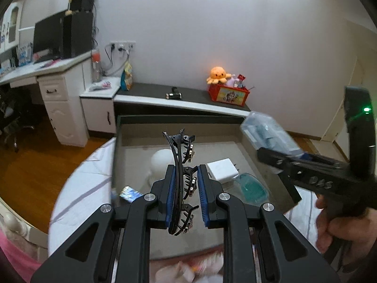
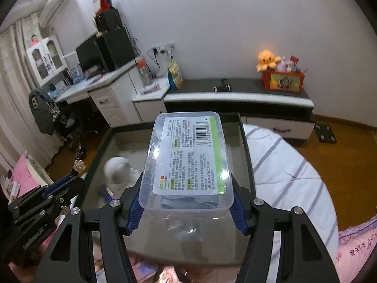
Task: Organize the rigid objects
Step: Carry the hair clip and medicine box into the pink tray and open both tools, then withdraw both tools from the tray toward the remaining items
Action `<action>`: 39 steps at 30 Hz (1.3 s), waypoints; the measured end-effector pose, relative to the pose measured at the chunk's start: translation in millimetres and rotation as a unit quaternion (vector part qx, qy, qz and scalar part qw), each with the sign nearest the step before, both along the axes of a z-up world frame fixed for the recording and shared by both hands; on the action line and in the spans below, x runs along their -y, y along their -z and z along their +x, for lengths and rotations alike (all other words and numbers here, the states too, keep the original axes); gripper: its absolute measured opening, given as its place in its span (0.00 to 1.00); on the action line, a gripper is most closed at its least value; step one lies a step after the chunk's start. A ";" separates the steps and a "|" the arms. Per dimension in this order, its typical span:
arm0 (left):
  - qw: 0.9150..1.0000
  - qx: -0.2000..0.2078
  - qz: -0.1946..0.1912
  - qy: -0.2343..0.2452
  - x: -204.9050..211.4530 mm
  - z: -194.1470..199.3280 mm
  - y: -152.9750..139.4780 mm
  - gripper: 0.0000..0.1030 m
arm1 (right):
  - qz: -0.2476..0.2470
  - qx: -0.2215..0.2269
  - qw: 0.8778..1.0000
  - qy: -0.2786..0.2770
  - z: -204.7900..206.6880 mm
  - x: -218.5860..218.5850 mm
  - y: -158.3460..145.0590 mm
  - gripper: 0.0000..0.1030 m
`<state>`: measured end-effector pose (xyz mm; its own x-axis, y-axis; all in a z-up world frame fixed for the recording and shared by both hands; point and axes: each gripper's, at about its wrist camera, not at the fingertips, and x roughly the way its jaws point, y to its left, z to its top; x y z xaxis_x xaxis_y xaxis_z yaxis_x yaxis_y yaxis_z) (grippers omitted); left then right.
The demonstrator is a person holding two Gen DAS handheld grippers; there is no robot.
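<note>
The left gripper [image 1: 186, 184] clamps a black toothed plastic hair clip [image 1: 180, 176]; the right gripper [image 2: 186, 202] grips a clear lidded plastic box [image 2: 188, 162]. Both hang above the shallow dark-rimmed tray [image 1: 179, 119], which already holds a white charger block [image 1: 222, 169], so placing them remains.

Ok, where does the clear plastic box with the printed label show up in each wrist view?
Left wrist view: the clear plastic box is at the right edge, held in the right tongs, above the tray's right rim.
Right wrist view: it fills the centre, clamped between the blue pads, label up.
Shared landmark: the orange octopus plush on the red box by the far wall.
</note>
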<state>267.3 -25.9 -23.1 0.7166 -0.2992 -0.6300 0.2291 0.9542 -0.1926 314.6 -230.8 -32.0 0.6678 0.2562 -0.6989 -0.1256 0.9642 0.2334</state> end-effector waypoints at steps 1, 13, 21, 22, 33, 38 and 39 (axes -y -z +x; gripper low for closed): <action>1.000 -0.005 -0.002 0.002 3.7 3.2 4.4 0.18 | 0.000 -0.009 1.000 0.001 6.6 0.2 6.6 0.61; 0.999 0.017 0.021 -0.026 7.0 -4.8 8.3 0.99 | 0.003 -0.034 0.999 0.017 6.6 8.7 20.1 0.83; 0.997 0.026 0.035 -0.057 -11.8 -43.7 -1.6 1.00 | -0.005 -0.006 0.999 0.043 -39.5 11.8 6.7 0.83; 0.997 0.027 0.038 -0.061 -13.4 -50.6 -2.8 1.00 | -0.004 0.001 0.999 0.043 -46.8 11.2 3.2 0.83; 0.995 0.053 0.048 -0.075 -24.5 -123.8 -16.4 1.00 | 0.005 0.073 0.997 0.032 -146.0 -1.0 -27.5 0.83; 0.993 0.060 0.041 -0.088 -32.0 -157.1 -17.2 1.00 | -0.007 0.097 0.994 0.039 -184.9 0.2 -32.9 0.83; 0.993 0.062 0.039 -0.090 -33.6 -162.6 -17.2 1.00 | -0.012 0.100 0.994 0.042 -191.6 -0.8 -33.2 0.83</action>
